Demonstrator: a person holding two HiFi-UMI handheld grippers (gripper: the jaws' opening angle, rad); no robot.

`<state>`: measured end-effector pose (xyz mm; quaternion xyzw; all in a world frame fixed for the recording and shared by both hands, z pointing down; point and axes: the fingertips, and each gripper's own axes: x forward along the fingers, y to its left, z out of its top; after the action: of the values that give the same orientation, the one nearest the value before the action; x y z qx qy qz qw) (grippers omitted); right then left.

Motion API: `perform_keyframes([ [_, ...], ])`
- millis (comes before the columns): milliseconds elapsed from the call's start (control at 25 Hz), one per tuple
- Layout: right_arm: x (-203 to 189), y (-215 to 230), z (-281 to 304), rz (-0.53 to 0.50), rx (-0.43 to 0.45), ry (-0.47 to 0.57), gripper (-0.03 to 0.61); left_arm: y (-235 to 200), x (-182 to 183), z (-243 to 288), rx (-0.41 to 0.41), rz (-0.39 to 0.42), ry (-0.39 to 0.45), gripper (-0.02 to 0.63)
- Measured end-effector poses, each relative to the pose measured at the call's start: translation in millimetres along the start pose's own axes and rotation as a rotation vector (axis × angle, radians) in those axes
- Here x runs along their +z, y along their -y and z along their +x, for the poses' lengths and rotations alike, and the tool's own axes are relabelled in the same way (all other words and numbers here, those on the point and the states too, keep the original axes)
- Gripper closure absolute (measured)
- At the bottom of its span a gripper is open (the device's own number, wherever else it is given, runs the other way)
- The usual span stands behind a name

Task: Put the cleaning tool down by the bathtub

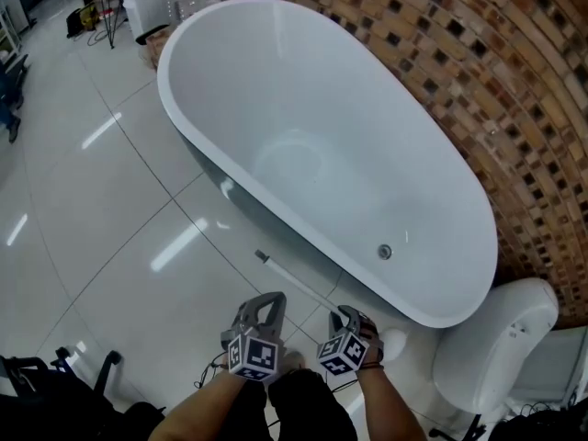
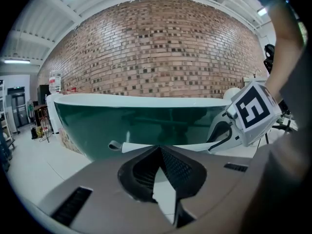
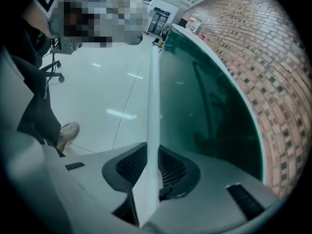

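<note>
The cleaning tool is a long white handle (image 1: 294, 277) that runs low along the foot of the white bathtub (image 1: 165, 90). My right gripper (image 1: 345, 318) is shut on the handle near its wider end. In the right gripper view the handle (image 3: 153, 96) passes between the pads and stretches ahead beside the tub's dark green side (image 3: 204, 106). My left gripper (image 1: 266, 303) hangs just left of it, apart from the tool, its fingertips together on nothing (image 2: 158, 150). In the left gripper view the handle's grey loop end (image 2: 113, 145) lies before the tub (image 2: 122, 121).
A brick and mosaic wall (image 1: 496, 62) curves behind the tub. A white toilet-like fixture (image 1: 501, 338) stands at the tub's near right end. Glossy white floor tiles (image 1: 110, 237) spread to the left. Black stands (image 1: 55, 375) are at the lower left. A shoe (image 3: 68, 130) is close by.
</note>
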<state>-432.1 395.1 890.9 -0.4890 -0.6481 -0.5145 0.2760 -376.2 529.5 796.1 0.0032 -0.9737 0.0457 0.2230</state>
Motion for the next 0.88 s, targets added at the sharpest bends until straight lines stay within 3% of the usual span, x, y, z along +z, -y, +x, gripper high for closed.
perform_keyframes([
  [880,-78,-67,282,0.014,0.120,-0.158,0.488,-25,-177,133,-0.050,-0.002,-0.057,0.614],
])
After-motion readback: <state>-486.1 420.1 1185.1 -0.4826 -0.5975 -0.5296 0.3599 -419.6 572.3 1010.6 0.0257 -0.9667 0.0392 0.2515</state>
